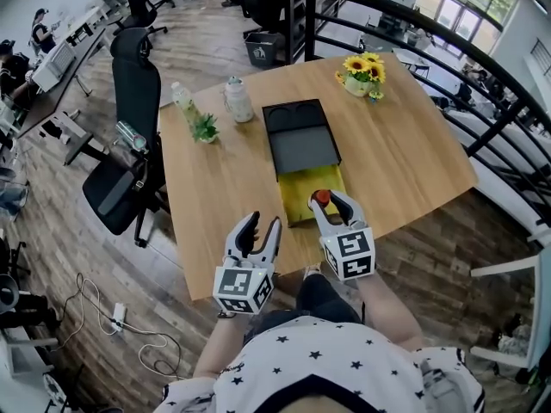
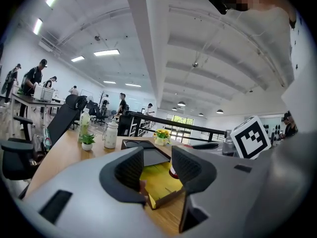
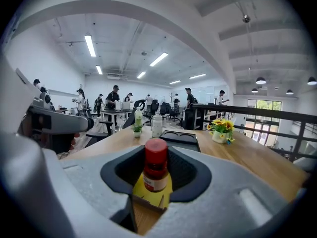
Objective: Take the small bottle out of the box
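Left tongs (image 1: 263, 222): grey, jaws apart with nothing between them, above the desk's near edge, left of the box.
Desk (image 1: 405, 162): pale wood, smooth, grain showing.
Box (image 1: 300, 140): flat, matte black rectangle, long axis running away from the person, two round recesses at its far end. A yellow tray (image 1: 297, 196) is slid out at the near end.
Small bottle (image 3: 156, 175): upright in the yellow tray, long axis vertical. Red round cap on top, cylindrical body with a pale label.
Right tongs (image 1: 330, 198): jaws apart, one dark ribbed pad either side of the small bottle, no squeeze visible.
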Motion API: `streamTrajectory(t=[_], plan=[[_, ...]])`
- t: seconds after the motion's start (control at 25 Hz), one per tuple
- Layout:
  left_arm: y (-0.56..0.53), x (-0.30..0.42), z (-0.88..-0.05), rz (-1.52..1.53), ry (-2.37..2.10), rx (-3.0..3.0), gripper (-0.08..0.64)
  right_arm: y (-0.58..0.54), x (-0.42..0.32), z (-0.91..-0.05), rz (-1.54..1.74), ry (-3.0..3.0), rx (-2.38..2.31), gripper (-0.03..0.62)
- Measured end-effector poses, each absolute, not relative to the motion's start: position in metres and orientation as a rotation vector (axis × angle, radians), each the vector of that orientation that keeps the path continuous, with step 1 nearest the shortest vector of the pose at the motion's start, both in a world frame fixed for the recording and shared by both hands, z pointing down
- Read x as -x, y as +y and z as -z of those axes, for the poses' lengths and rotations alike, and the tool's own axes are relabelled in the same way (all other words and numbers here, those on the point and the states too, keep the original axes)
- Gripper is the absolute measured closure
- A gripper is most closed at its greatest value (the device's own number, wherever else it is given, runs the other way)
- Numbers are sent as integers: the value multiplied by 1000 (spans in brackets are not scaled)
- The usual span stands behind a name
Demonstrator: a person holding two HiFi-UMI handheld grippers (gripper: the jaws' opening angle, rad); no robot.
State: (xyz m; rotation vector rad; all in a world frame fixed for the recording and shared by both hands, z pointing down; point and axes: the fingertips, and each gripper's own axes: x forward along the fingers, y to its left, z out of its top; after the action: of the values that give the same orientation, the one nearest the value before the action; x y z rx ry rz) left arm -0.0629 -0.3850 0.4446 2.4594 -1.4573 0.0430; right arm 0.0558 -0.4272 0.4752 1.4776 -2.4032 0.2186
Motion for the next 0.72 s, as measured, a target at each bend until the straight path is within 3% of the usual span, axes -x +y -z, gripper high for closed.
streamTrajectory(t=[0.72], plan=[[-301, 100, -420, -1, -1474, -2500, 402, -325, -20, -427, -146, -2453, -1517, 450]])
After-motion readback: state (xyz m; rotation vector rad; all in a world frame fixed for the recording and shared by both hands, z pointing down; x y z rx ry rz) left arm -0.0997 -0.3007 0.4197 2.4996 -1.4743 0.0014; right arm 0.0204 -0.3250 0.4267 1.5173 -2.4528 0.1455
